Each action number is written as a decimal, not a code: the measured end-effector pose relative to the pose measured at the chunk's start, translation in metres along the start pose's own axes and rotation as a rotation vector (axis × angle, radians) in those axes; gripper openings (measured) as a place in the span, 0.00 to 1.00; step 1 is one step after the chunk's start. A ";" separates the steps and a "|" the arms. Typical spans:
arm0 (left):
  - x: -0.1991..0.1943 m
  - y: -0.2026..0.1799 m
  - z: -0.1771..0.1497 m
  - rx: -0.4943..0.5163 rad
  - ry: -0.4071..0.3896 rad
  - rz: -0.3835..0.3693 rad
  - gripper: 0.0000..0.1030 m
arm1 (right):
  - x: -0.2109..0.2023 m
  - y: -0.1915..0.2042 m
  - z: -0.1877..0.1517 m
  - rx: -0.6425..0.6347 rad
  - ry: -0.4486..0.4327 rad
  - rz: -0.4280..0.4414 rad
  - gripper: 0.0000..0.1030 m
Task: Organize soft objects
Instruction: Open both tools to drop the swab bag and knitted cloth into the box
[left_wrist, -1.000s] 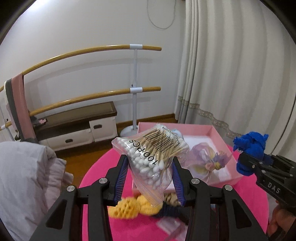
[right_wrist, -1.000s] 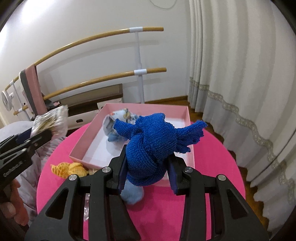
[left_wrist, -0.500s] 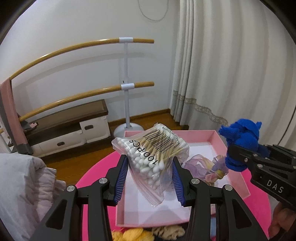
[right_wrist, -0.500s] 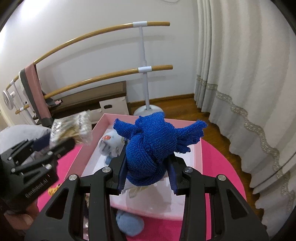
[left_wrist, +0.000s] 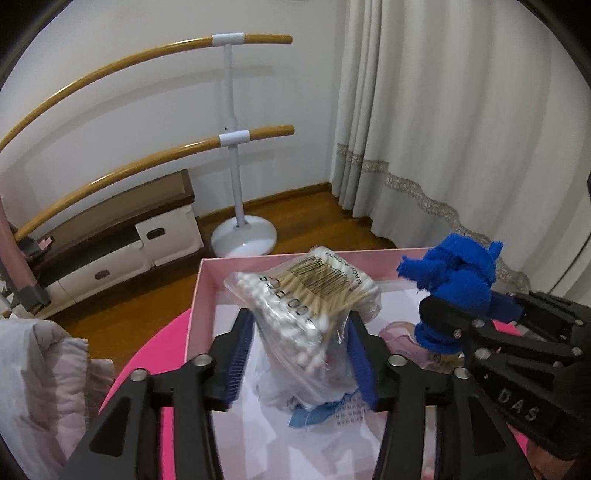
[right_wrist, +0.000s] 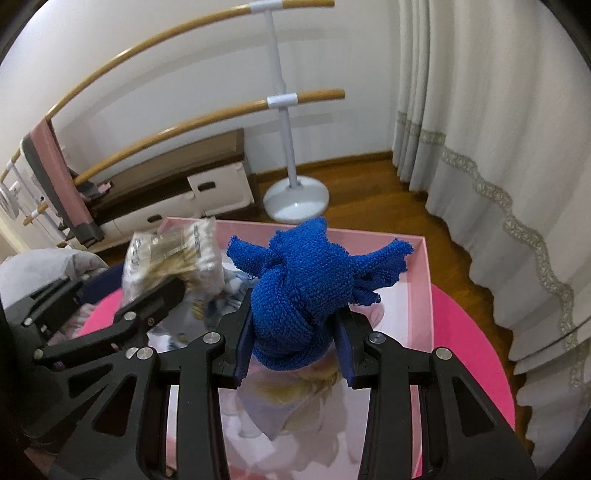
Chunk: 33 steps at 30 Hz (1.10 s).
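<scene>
Holding both loads above the pink box (left_wrist: 207, 273), both claws clenched.
left claw (left_wrist: 301, 354): my left, gripping the cotton swab bag (left_wrist: 310, 295) by its lower half; bag top sticks up past the fingertips, over the box's left part.
right claw (right_wrist: 293, 343): my right, clamped on the blue knotted cloth (right_wrist: 306, 280); cloth ends flare out above the pads, over the box's middle.
hidden: box floor mostly covered by the two loads and the claw frames. A pale lilac-and-yellow soft item (right_wrist: 295, 398) lies under the right claw, shape unclear. Something light blue (left_wrist: 314, 413) under the swab bag, cut off by the bag. Blurred patterned item between the claws in the right wrist view, can't identify.
edges: far box wall and right wall visible; near wall out of frame. Pink surface (right_wrist: 469, 350) shows right of the box, bare there.
room: the claws sit just beside each other; curtain (right_wrist: 498, 129) well behind.
</scene>
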<state>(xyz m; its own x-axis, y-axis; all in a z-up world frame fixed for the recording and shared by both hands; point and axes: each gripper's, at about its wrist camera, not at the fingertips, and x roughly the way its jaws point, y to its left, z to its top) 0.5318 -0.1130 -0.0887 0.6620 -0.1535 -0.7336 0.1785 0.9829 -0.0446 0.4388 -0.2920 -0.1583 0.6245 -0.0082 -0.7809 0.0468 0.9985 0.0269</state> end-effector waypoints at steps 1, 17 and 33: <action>0.003 0.001 0.004 -0.001 0.005 0.013 0.61 | 0.002 -0.003 0.001 0.005 0.004 -0.002 0.36; -0.046 0.002 -0.031 -0.033 -0.082 0.067 1.00 | -0.028 -0.029 -0.005 0.084 -0.057 -0.010 1.00; -0.156 0.003 -0.102 -0.037 -0.228 0.135 1.00 | -0.126 0.013 -0.041 0.045 -0.213 -0.014 1.00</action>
<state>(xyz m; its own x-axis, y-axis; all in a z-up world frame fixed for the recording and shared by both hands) 0.3549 -0.0755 -0.0435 0.8257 -0.0352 -0.5631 0.0531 0.9985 0.0155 0.3287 -0.2758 -0.0859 0.7739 -0.0383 -0.6322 0.0890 0.9948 0.0487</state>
